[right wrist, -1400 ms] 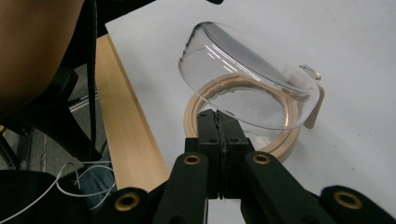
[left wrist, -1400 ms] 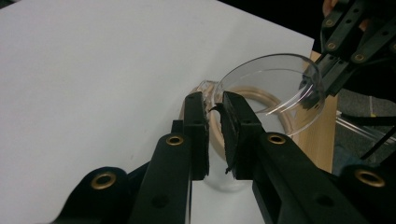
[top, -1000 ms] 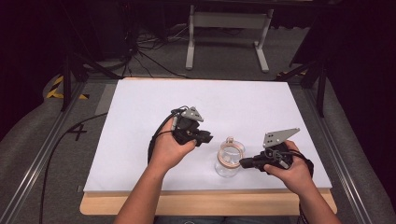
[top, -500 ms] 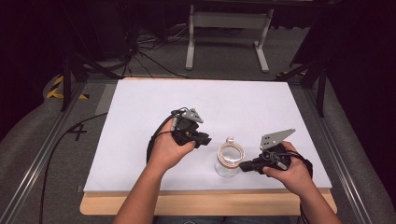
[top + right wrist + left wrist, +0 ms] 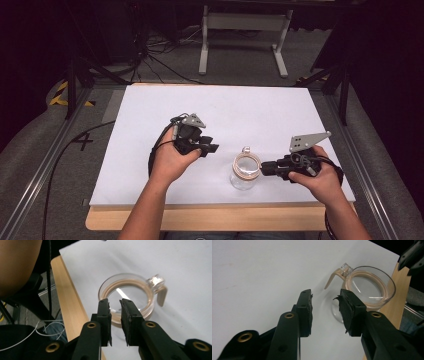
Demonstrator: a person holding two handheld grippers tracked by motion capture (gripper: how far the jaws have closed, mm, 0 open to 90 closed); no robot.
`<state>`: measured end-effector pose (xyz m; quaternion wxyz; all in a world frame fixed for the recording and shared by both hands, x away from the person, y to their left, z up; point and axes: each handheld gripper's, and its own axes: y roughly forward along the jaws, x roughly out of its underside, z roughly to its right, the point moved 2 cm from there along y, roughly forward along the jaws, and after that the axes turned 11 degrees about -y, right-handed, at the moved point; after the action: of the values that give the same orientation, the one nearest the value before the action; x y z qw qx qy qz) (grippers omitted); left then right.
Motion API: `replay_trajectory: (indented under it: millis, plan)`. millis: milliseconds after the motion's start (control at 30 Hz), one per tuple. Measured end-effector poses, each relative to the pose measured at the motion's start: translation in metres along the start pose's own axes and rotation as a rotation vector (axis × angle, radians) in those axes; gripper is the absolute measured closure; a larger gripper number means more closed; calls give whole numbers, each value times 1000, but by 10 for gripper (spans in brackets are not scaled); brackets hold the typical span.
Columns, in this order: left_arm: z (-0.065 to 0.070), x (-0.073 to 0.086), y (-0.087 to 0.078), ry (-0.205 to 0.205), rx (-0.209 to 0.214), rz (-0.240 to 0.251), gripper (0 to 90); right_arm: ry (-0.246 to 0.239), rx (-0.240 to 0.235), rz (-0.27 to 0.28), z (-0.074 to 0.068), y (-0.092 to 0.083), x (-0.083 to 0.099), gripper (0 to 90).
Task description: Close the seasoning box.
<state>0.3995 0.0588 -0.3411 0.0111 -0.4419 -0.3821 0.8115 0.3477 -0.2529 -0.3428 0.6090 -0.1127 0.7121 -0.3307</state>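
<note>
Glass jar (image 5: 245, 171) sits lower centre of the high view on white table (image 5: 250, 110). Right gripper (image 5: 266, 168) at its rim, jaws just eased apart. Left gripper (image 5: 210, 149) beside it, jaws just spread, nothing between.

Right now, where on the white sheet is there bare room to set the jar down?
The far half of the white sheet and its left strip are bare. It is crowded near the front edge: glass jar between left gripper and right gripper.
</note>
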Motion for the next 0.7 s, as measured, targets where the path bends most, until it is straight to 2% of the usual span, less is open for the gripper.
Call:
replay_trajectory:
  millis: [67,167,367,533,700]
  plan:
    - [-3,4,-4,-17,-12,18,622,4,17,30,5,-8,-3,751]
    - [-9,10,-13,-31,-42,18,608,6,39,52,12,-17,-6,736]
    - [-22,20,-28,-61,-87,43,578,13,94,74,27,-28,-5,672]
    - [-34,26,-33,-97,-123,56,554,47,208,70,44,-44,3,608]
    - [-51,32,-30,-113,-158,70,521,52,313,45,63,-52,17,523]
